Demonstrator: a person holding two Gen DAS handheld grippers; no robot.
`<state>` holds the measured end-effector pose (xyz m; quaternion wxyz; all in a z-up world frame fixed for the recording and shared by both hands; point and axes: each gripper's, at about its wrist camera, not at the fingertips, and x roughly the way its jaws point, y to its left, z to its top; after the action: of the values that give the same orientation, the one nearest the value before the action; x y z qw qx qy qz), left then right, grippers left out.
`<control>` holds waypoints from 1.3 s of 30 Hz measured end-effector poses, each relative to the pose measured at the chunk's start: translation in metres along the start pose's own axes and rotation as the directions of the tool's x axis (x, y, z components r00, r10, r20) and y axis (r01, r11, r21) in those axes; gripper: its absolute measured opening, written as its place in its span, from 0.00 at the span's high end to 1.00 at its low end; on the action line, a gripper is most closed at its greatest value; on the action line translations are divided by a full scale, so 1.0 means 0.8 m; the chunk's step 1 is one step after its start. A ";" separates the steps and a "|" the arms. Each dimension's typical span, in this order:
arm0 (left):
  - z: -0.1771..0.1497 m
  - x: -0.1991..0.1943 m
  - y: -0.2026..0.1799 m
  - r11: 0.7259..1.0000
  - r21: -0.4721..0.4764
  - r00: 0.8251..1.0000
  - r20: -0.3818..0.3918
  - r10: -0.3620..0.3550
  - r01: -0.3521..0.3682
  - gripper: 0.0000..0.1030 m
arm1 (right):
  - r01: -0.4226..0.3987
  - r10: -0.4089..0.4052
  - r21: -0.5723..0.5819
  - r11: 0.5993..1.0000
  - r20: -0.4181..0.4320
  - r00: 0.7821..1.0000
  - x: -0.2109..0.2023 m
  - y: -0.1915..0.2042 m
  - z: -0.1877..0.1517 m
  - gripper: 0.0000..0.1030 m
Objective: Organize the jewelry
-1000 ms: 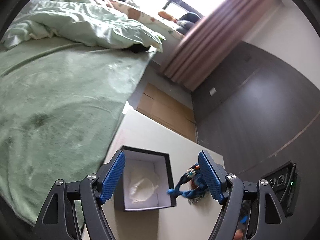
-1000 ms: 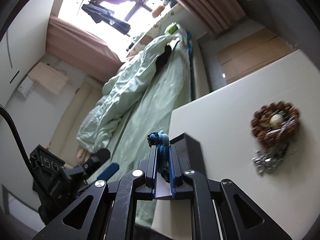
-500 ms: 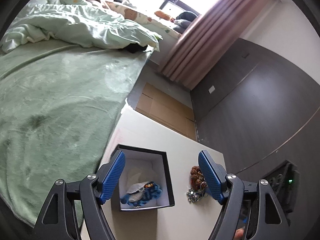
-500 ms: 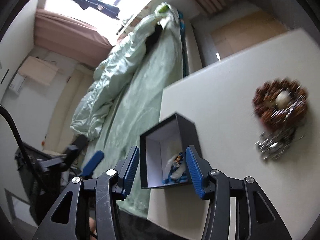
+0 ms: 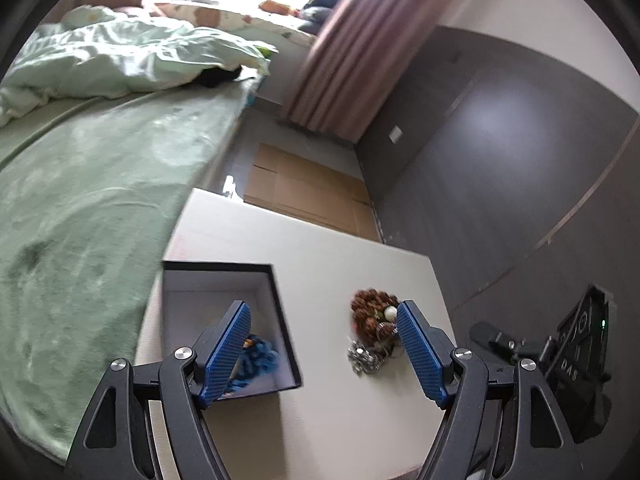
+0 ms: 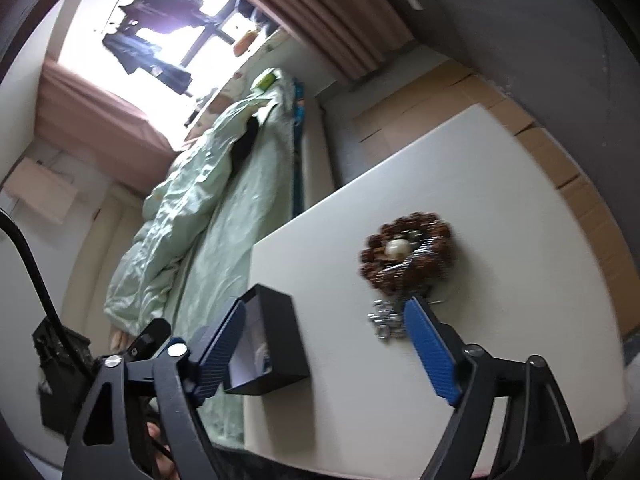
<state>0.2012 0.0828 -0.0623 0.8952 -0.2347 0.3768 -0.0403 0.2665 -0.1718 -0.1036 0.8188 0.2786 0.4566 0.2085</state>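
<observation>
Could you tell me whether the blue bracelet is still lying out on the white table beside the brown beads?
No, the blue bracelet lies inside the black box, apart from the brown beads.

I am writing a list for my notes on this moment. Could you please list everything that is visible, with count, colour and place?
table: one, white, beside the bed
box: one, black outside and white inside, open, on the table's bed side
blue jewelry: one piece, blue, inside the box
bead bracelet: one, brown with a white bead, on the table apart from the box
silver jewelry: one cluster, silver, against the bracelet
bed: one, green cover, past the table
duvet: one, pale green, rumpled on the bed
curtain: pink-brown, by the window
left gripper: black with blue pads, open, empty
right gripper: same colours, jaws just opened, empty
</observation>
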 end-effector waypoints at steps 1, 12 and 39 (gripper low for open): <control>-0.001 0.006 -0.008 1.000 0.021 1.000 -0.014 -0.011 0.011 0.26 | 0.008 -0.008 0.012 1.000 0.005 1.000 -0.002 -0.005 0.001 0.19; 0.007 0.064 -0.083 0.970 0.228 0.987 -0.153 -0.050 0.085 0.26 | 0.017 -0.028 0.186 0.982 0.057 0.998 -0.034 -0.064 0.008 0.19; -0.050 0.221 -0.115 0.928 0.372 0.890 -0.426 0.163 0.008 0.70 | -0.156 0.121 0.398 0.904 0.113 0.986 -0.051 -0.123 0.011 0.19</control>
<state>0.3092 -0.0586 -0.1610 0.8122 -0.0338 0.5687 -0.1259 0.2626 -0.2731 -0.1381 0.7452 0.4826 0.4333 0.1548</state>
